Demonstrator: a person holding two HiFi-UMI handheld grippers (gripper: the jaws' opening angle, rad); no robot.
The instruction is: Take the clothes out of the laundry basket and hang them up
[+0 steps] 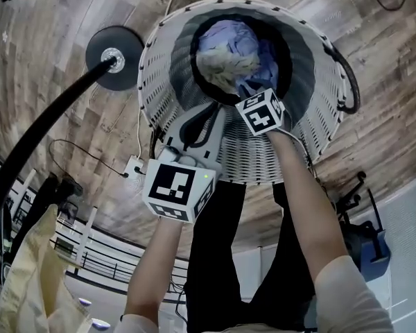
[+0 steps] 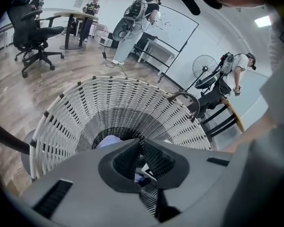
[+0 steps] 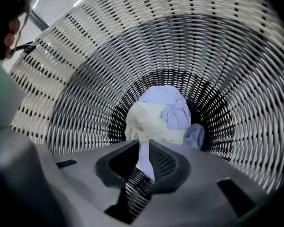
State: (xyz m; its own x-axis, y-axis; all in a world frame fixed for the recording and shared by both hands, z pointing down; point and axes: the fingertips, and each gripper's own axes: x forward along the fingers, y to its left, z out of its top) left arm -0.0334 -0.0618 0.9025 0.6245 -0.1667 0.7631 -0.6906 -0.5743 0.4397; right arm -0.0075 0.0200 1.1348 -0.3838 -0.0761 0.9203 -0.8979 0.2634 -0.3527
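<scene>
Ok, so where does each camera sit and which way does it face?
Head view: on the person's head, facing steeply down into the laundry basket; both forearms, left gripper, right gripper show.
Left gripper view: on the left gripper, over the basket rim, facing the room beyond; its shut jaws show.
Right gripper view: on the right gripper, inside the basket, facing the clothes; its parted jaws show.
Shared: all see basket and clothes.

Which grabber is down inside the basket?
The right gripper: it reaches inside the white laundry basket, toward the clothes. The left gripper hovers up by the near rim.
</scene>
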